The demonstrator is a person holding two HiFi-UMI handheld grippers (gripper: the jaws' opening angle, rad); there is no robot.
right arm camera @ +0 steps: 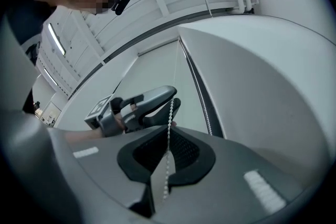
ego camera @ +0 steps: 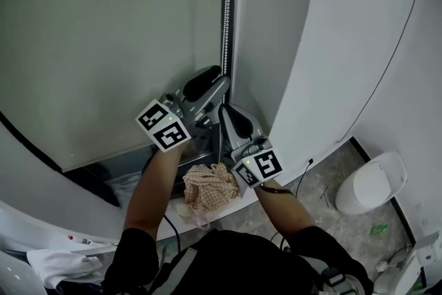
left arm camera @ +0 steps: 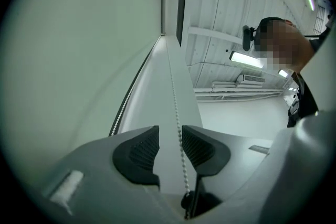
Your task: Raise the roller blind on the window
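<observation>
A bundle of checked cloth [ego camera: 210,188] lies on a white ledge [ego camera: 27,221], and a crumpled white cloth [ego camera: 52,262] shows at lower left. To the right, on the grey speckled floor [ego camera: 324,193], a white lidded bin [ego camera: 369,183] stands near the foot of the white wall [ego camera: 345,24]. A green scrap [ego camera: 378,229] lies close by. A thin black cable [ego camera: 376,100] runs down that wall. Overhead, a lit strip lamp [left arm camera: 247,59] hangs below the white ribbed ceiling [left arm camera: 231,2].

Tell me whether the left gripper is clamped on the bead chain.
No, the left gripper is open, its pads apart, with the bead chain running through the gap.
</observation>
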